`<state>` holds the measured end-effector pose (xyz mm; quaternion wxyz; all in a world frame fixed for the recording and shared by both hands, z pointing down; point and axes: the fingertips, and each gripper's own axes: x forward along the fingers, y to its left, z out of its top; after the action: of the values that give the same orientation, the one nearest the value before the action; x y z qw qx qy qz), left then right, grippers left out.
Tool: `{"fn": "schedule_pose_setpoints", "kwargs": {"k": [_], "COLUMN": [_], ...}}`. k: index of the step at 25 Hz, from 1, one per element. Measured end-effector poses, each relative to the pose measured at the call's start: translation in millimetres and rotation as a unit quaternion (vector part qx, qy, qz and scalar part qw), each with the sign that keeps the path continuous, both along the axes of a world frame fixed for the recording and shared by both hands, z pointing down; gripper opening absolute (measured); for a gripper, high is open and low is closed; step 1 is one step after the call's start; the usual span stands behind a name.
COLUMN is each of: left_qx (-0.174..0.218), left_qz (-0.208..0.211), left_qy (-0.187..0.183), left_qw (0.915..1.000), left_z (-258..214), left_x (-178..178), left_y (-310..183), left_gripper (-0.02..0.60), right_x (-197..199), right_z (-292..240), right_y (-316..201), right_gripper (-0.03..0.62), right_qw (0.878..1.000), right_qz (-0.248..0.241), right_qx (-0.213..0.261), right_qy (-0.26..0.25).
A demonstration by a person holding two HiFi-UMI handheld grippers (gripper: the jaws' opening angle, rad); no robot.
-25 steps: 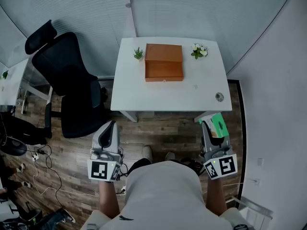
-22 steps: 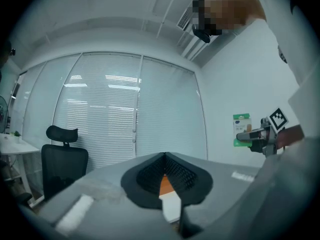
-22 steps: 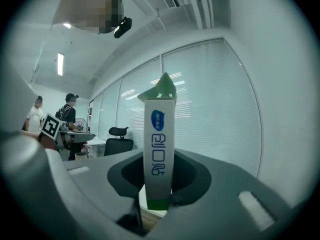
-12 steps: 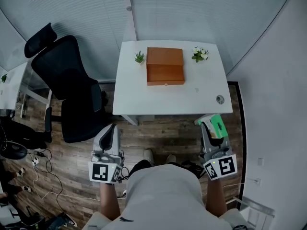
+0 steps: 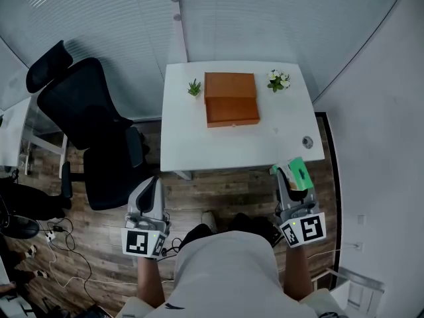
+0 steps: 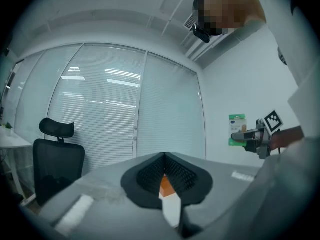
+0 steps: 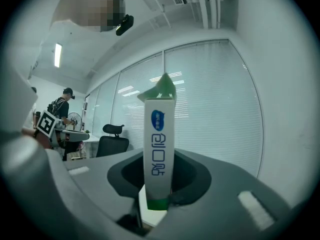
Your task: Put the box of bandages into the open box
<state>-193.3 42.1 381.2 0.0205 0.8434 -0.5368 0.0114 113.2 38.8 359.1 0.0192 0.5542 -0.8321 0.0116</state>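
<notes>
My right claw (image 5: pixel 291 176) pinches the box of bandages (image 5: pixel 301 171); I should carry it steady toward the wooden box (image 5: pixel 231 99) at upper centre.

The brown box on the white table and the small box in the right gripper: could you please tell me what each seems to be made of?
The brown box is probably wood or wood-look board with a matte finish, going by its even orange-brown faces; no grain shows. The bandage box looks like thin, smooth printed cardboard, judging by its folded top flap and blue print on white.
</notes>
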Motion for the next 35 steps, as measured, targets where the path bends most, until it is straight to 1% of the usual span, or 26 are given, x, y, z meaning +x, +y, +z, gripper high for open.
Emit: {"fn": "schedule_pose_setpoints", "kwargs": {"k": [2, 4, 7, 10, 14, 18, 24, 29, 32, 35], "left_qx": [0.000, 0.002, 0.000, -0.005, 0.001, -0.001, -0.007, -0.004, -0.008, -0.012], "left_qz": [0.011, 0.018, 0.019, 0.017, 0.004, -0.008, -0.037, -0.065, -0.068, -0.065], "left_qy": [0.006, 0.002, 0.002, 0.005, 0.008, 0.008, 0.022, 0.004, -0.004, -0.011], "left_qw": [0.9999, 0.9998, 0.9998, 0.9998, 1.0000, 0.9999, 0.9991, 0.9978, 0.9977, 0.9978], "left_z": [-1.2, -1.3, 1.7, 6.0, 7.9, 15.9, 20.5, 19.4, 20.9, 24.1], "left_x": [1.3, 4.8, 12.1, 22.0, 37.3, 52.9, 59.5, 55.3, 55.0, 56.1], "left_y": [-9.9, -20.9, -39.1, -59.7, -89.2, -118.2, -152.2, -168.9, -177.5, -186.9], "left_gripper": [0.006, 0.006, 0.005, 0.005, 0.006, 0.006, 0.005, 0.005, 0.006, 0.005], "right_x": [-5.6, -9.9, -10.4, -6.2, 1.2, 6.9, 8.0, 3.1, -1.7, -6.0], "right_z": [1.1, 3.5, 8.8, 17.3, 34.3, 57.1, 88.0, 102.8, 114.2, 131.1], "right_y": [-10.9, -23.7, -48.7, -78.8, -122.0, -166.9, -214.7, -241.7, -256.0, -269.9], "right_gripper": [0.089, 0.089, 0.089, 0.089, 0.089, 0.089, 0.089, 0.089, 0.089, 0.089], "right_qw": [1.000, 1.000, 0.999, 0.999, 0.998, 0.996, 0.990, 0.985, 0.982, 0.977], "right_qz": [-0.002, -0.005, -0.014, -0.027, -0.049, -0.070, -0.101, -0.120, -0.118, -0.107], "right_qx": [0.000, -0.002, -0.004, -0.008, -0.011, -0.016, -0.042, -0.048, -0.051, -0.056], "right_qy": [0.007, 0.016, 0.029, 0.031, 0.037, 0.061, 0.084, 0.112, 0.137, 0.175]}}
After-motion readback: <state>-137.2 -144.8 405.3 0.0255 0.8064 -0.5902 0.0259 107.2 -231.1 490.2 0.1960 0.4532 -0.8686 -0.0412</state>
